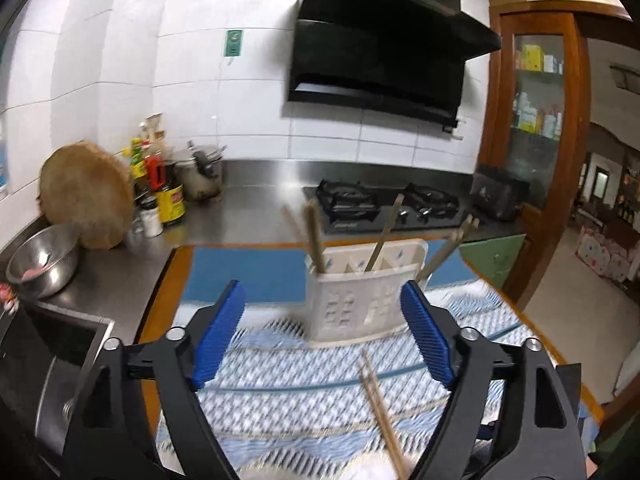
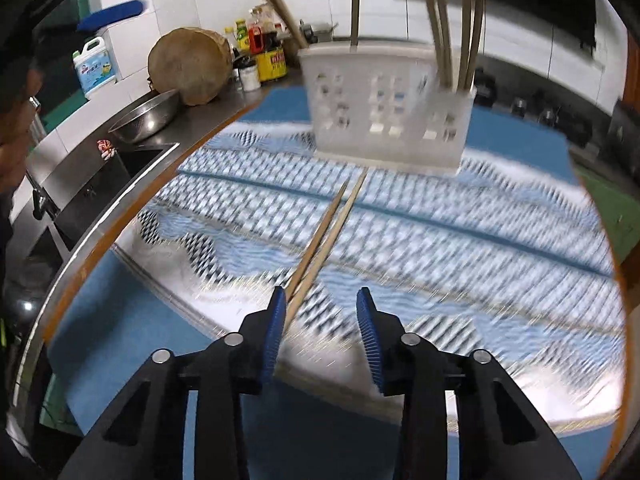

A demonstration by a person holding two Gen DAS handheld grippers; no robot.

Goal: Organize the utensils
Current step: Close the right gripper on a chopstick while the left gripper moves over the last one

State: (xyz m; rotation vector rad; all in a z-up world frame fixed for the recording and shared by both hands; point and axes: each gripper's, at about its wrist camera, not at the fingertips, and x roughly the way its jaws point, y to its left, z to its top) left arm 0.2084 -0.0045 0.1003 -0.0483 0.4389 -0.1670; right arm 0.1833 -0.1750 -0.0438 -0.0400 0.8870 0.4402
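**Last pair of chopsticks waits on the mat**

The chopsticks (image 2: 326,236) lie side by side on the patterned cloth (image 2: 480,240), tips toward the white holder (image 2: 384,108), which already stands stocked. They look light, stiff and smooth, likely to roll or scissor apart, so gripping both near mid-length seems wisest. The right gripper (image 2: 322,332) hovers over their near ends, fingers apart and empty. The left gripper (image 1: 324,332) is spread wide, holding nothing.

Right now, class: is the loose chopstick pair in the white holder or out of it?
Out. The chopstick pair lies flat on the patterned cloth, in front of the white holder.
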